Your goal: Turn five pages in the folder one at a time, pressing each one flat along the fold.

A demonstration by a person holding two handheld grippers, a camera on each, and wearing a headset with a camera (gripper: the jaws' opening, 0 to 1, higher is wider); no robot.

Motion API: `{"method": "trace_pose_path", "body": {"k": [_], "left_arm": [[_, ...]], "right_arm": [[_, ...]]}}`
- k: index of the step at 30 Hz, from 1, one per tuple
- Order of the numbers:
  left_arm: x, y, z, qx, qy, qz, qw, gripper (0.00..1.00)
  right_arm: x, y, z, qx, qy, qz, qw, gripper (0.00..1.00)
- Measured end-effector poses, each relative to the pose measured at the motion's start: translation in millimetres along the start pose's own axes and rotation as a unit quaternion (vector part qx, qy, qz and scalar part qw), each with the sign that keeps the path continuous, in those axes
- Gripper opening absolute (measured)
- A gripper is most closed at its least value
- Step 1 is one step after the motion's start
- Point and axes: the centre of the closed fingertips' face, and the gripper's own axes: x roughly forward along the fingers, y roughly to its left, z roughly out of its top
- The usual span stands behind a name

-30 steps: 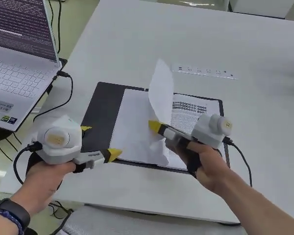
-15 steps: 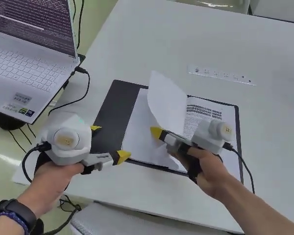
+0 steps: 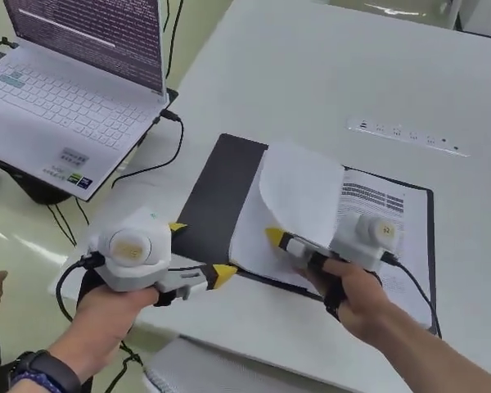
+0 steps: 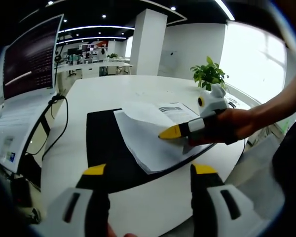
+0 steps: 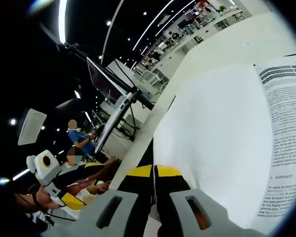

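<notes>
A black folder (image 3: 217, 192) lies open on the white table (image 3: 327, 74), with a stack of white sheets on its left half and a printed page (image 3: 389, 205) on the right. My right gripper (image 3: 275, 237) is shut on the lower edge of a single white page (image 3: 303, 192), which curls up and leans left over the stack. In the right gripper view the yellow jaws (image 5: 154, 172) meet on that page (image 5: 212, 133). My left gripper (image 3: 201, 250) hovers open at the folder's near left corner, nothing between its jaws (image 4: 149, 169). The left gripper view faces the folder (image 4: 101, 143) and the right gripper (image 4: 170, 132).
An open laptop (image 3: 74, 90) sits off the table's left side, its black cable (image 3: 159, 160) running along the edge near the folder. A white power strip (image 3: 409, 137) lies beyond the folder. A person stands in the far background (image 5: 79, 136).
The held page has swung from nearly upright to leaning left and lower over the left stack. The head camera has shifted, so the folder sits further right in view.
</notes>
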Motion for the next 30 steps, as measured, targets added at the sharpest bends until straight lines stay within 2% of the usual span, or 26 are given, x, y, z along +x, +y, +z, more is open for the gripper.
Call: {"method": "trace_pose_path", "body": {"k": [7, 9, 11, 14, 17, 23, 30], "left_arm": [[-3.4, 6.9, -7.5, -0.011, 0.002, 0.008, 0.9999, 0.66], [-3.8, 8.5, -8.7, -0.014, 0.003, 0.010, 0.9999, 0.66], [-3.6, 9.2, -9.7, -0.016, 0.002, 0.011, 0.9998, 0.66], [-2.2, 10.0, -12.7, -0.019, 0.005, 0.011, 0.9998, 0.66], [-1.0, 9.4, -14.2, -0.022, 0.005, 0.011, 0.9997, 0.66], [2.4, 3.7, -14.9, -0.026, 0.005, 0.006, 0.9996, 0.66], [7.9, 2.2, -16.4, -0.035, 0.005, 0.005, 0.9994, 0.64]], "right_arm": [[16.3, -9.1, -14.2, 0.019, 0.020, -0.014, 0.9995, 0.01], [18.8, -10.1, -19.3, 0.024, 0.027, -0.017, 0.9992, 0.04], [21.8, -12.6, -24.3, 0.029, 0.034, -0.019, 0.9988, 0.11], [22.1, -6.3, -32.3, 0.033, 0.049, -0.016, 0.9981, 0.27], [22.6, -2.7, -36.1, 0.025, 0.050, -0.006, 0.9984, 0.32], [17.5, 5.1, -38.7, 0.005, 0.055, 0.013, 0.9984, 0.39], [-2.3, 11.2, -30.9, -0.010, 0.040, 0.020, 0.9989, 0.42]]}}
